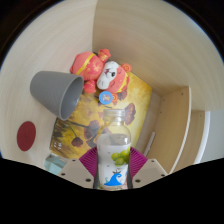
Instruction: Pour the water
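My gripper [113, 163] is shut on a clear plastic water bottle [115, 150] with a white cap and a blue and green label. The bottle stands upright between the magenta pads [89, 160], which press on both its sides. Beyond it, to the left, a grey cup [56, 92] lies tilted on its side with its open mouth towards the bottle. The cup rests at the edge of a yellow picture book [135, 103] on a pale round table [40, 140].
A pink and white plush toy [102, 73] lies on the book behind the cup. A dark red round disc [26, 134] sits on the table to the left. A pale wooden wall or shelf [170, 120] stands to the right.
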Motion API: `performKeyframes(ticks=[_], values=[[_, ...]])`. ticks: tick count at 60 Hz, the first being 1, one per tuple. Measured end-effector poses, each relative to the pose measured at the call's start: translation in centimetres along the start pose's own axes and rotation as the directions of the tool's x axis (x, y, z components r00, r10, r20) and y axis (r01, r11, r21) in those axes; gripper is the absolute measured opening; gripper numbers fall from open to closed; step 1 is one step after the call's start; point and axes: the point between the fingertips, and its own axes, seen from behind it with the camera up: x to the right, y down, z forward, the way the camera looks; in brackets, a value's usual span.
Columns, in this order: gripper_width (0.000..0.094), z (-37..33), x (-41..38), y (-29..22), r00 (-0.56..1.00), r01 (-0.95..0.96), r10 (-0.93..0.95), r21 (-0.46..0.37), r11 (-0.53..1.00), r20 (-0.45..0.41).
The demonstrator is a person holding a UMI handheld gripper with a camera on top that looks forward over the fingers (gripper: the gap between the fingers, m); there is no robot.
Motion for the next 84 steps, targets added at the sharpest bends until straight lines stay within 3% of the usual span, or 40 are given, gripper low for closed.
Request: performKeyframes(ticks=[7, 16, 25, 34, 46, 62, 70, 79, 84], values=[[0.0390, -0.4, 1.5, 3.0, 0.870, -0.492, 0.494, -0.102, 0.864, -0.011], [0.0390, -1.4, 2.0, 5.8, 0.433, -0.896, 0.896, -0.152, 0.417, -0.097], [0.0389, -2.4, -1.4, 5.3, -0.037, -0.984, 0.995, -0.169, -0.052, -0.089], [0.0387, -2.4, -7.7, 3.0, -0.271, -0.928, 0.960, -0.248, -0.279, -0.070], [0.0389, -2.5, -13.7, 0.8, -0.346, -0.890, 0.936, -0.296, -0.348, -0.063], [0.0428, -2.8, -14.4, 0.4, -0.354, -0.901, 0.933, -0.244, -0.358, -0.060], [0.0528, -2.9, -14.4, 0.3, -0.339, -0.906, 0.939, -0.250, -0.343, -0.061], [0.0744, -4.9, -16.0, 0.8, -0.347, -0.869, 0.930, -0.331, -0.367, -0.119], [0.0792, -7.1, -16.0, 0.8, -0.389, -0.837, 0.909, -0.355, -0.416, -0.148]])
